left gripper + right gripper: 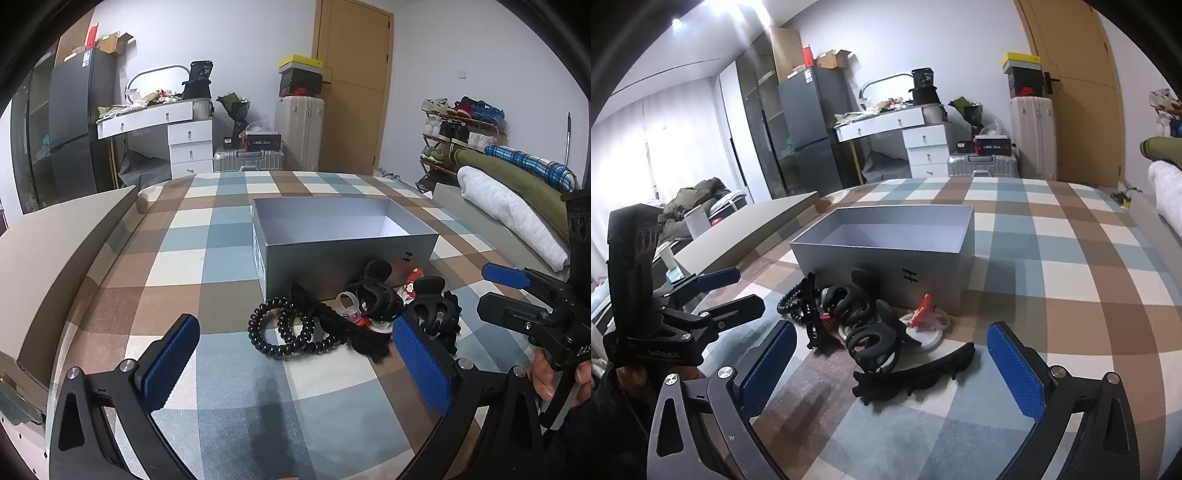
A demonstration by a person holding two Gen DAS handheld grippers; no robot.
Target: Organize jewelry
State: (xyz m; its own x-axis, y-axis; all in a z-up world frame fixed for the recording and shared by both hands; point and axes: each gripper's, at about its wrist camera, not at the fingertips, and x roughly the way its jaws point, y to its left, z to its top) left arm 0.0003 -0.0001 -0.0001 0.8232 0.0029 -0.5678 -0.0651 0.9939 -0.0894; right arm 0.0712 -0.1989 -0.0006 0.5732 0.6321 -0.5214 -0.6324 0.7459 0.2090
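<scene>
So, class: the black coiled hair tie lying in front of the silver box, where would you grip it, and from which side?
Grip the black coiled hair tie on its near-left arc, coming from above with the left gripper. It lies flat on the checked cover, and that arc is free. The far-right part tangles with the black claw clips, so approaching there would likely snag them.

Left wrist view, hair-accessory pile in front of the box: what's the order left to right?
Black spiral hair tie → clear plastic ring → black claw clip → right gripper, fingers open.
</scene>
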